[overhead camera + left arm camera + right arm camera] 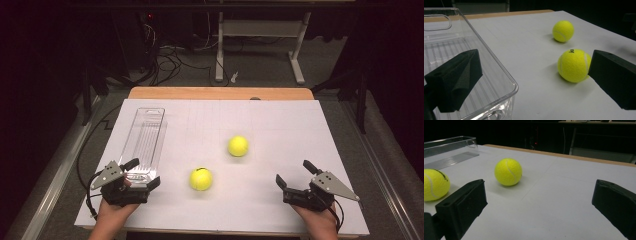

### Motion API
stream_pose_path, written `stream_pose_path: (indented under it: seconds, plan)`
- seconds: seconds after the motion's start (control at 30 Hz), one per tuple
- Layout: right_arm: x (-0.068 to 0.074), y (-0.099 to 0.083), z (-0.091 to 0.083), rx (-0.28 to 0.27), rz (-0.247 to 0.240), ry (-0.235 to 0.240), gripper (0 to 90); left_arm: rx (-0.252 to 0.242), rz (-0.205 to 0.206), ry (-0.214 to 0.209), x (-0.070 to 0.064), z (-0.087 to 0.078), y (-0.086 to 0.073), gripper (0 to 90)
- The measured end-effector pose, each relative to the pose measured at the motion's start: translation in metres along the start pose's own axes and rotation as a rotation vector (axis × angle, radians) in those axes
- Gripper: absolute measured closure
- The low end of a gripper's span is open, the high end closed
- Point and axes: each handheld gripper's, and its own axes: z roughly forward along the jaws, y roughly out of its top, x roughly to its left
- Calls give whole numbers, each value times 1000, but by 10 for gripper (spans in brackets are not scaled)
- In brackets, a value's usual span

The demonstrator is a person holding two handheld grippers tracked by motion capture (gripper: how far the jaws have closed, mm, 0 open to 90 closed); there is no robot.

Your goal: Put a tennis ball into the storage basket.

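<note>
Nothing binned yet: we have 2 balls to go.
Near ball [200, 179] and far ball [238, 146] lie outside the empty bin [143, 145]; our left gripper [141, 173] and right gripper [295, 174] gape wide, holding nothing.

A white sheet [280, 125] is covering the surface, whose wooden edge [220, 93] is showing along the far side. Beyond it, a white desk frame [260, 30] is standing on grey floor, with dark cables [167, 62] lying tangled nearby

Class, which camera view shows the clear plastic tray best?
The high view: the whole clear tray lies in sight, long and narrow. The left gripper view gives its near corner close up; the right gripper view catches its far end.
</note>
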Motion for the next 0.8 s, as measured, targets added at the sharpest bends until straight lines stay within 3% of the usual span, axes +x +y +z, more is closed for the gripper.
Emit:
stream_pose_path:
  seconds: [0.3,0.8]
  plan:
    - [2,-2,0,0,-26,-7,1,-5,6,2,-1,-1,1,1]
    - [3,1,-2,-6,-11,-1,0,0,16,0,-3,-1,1,2]
